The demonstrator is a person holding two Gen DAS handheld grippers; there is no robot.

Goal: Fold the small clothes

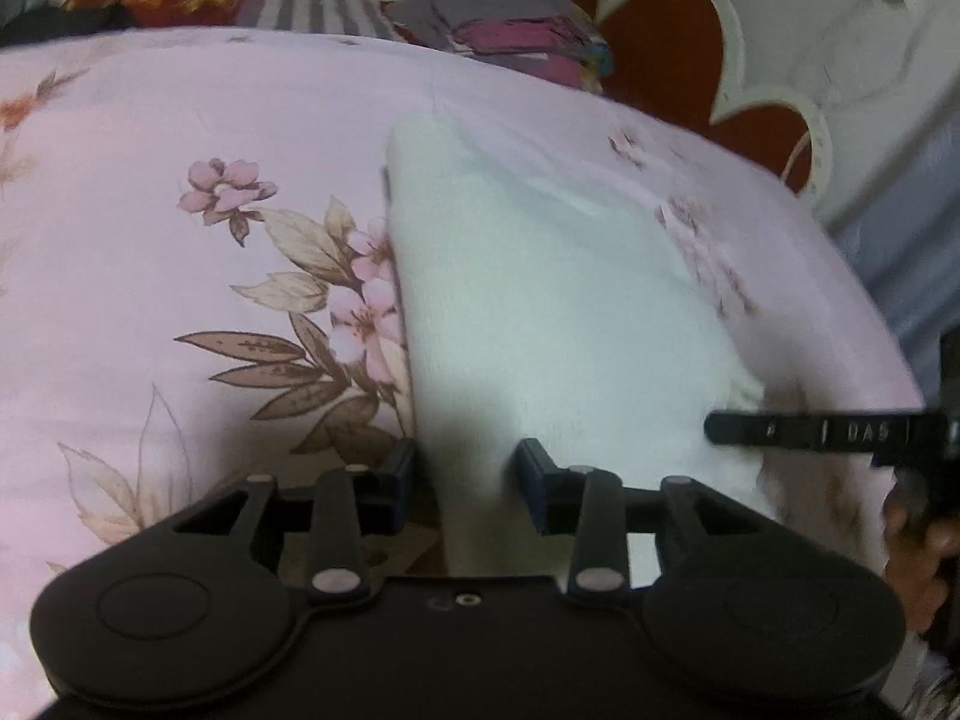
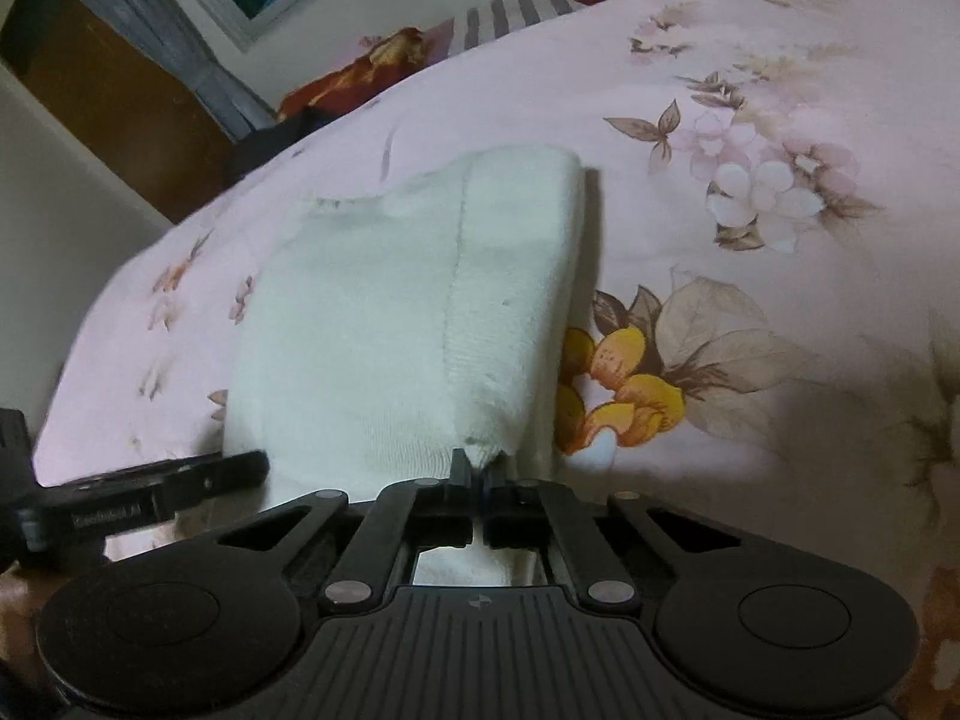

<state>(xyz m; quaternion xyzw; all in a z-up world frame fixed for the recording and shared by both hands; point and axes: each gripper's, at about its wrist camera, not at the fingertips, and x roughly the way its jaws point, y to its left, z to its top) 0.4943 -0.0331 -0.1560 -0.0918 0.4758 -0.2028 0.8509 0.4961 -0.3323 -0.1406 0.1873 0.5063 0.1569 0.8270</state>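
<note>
Pink flowered bed sheet (image 1: 180, 138) covers the bed, and a small white cloth (image 2: 390, 312) lies flat on it with 1 side folded over. Right tongs (image 2: 478, 471) are pinched tight on the near edge of the white cloth. Left tongs (image 1: 468, 480) stand partly apart over the cloth's near edge, with cloth between them, not squeezing it.

Open bedsheet (image 2: 750, 312) right of white garment (image 2: 396, 312); piled fabrics (image 1: 510, 30) along far edge.
</note>
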